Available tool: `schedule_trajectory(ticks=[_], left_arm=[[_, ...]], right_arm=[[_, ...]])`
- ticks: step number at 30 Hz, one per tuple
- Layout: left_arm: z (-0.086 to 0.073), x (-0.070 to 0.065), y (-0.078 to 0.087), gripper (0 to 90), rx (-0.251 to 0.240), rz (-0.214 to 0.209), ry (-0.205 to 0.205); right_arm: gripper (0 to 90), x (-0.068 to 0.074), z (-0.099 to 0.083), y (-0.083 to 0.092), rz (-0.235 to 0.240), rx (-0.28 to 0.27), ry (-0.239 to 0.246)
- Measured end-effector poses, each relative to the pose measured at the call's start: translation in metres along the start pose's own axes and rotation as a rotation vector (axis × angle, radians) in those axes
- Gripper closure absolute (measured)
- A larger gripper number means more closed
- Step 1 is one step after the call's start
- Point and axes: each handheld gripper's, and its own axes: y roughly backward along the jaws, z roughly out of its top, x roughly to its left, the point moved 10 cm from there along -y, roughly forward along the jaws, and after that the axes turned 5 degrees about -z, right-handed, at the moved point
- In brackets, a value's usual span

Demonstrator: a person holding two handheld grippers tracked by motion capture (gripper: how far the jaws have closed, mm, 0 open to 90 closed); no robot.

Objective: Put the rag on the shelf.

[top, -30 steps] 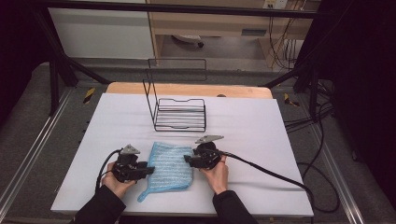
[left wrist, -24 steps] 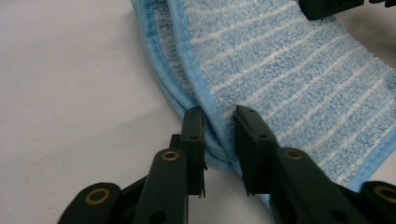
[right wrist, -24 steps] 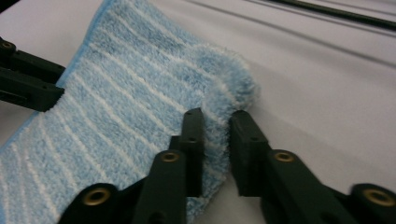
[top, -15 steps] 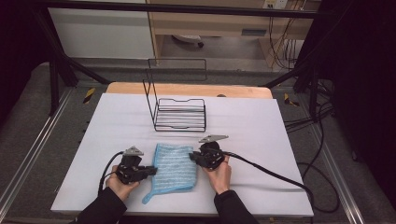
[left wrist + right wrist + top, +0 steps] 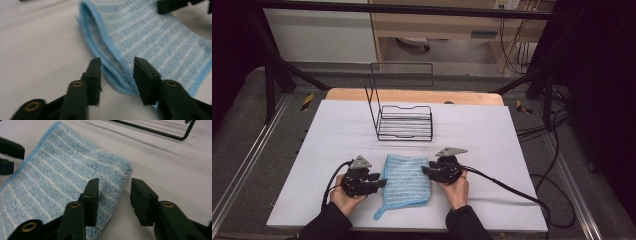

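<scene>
Blue striped cloth (image 5: 407,181) folded, flat on table's near middle.

cloths: just one blue striped cloth (image 5: 407,180) lying on the bench (image 5: 512,150)
wire racks: one black wire rack (image 5: 404,122) sitting further back
grippers: two showing, left gripper (image 5: 379,183) and right gripper (image 5: 426,171)
hands: two gripping those, left hand (image 5: 343,196), right hand (image 5: 456,189)
benches: one carrying it all

The blue cloth (image 5: 160,42) runs off the left gripper view's right edge.
</scene>
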Motion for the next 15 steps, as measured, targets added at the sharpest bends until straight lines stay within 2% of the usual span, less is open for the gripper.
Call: schedule_trajectory(ticks=[2, 4, 5, 6, 7, 8, 10, 13, 15], left_arm=[[0.010, 0.006, 0.002, 45.5, -0.010, 0.013, 0.007], [0.021, 0.013, 0.001, 40.9, -0.026, 0.042, -0.002], [0.027, 0.015, 0.000, 36.6, -0.034, 0.053, -0.007], [0.033, 0.018, -0.002, 36.6, -0.034, 0.062, -0.007], [0.038, 0.019, -0.005, 32.4, -0.029, 0.068, -0.005], [0.042, 0.021, -0.009, 32.4, -0.029, 0.076, -0.005], [0.050, 0.026, -0.016, 30.6, -0.033, 0.107, -0.003], [0.055, 0.036, -0.030, 29.4, -0.026, 0.124, 0.039], [0.056, 0.041, -0.037, 30.2, -0.024, 0.112, 0.080]], right_arm=[[50.2, -0.002, 0.002, 0.004, 0.006, -0.017, -0.001], [44.7, -0.005, 0.006, 0.008, 0.011, -0.042, 0.005], [37.5, -0.006, 0.010, 0.013, 0.020, -0.059, 0.010], [37.5, -0.006, 0.010, 0.013, 0.020, -0.059, 0.010], [30.3, -0.006, 0.013, 0.017, 0.027, -0.070, 0.018], [30.3, -0.006, 0.013, 0.017, 0.027, -0.070, 0.018], [24.5, -0.007, 0.015, 0.020, 0.030, -0.076, 0.031], [18.9, -0.010, 0.013, 0.023, 0.039, -0.074, 0.025], [18.4, -0.011, 0.012, 0.023, 0.037, -0.070, 0.028]])
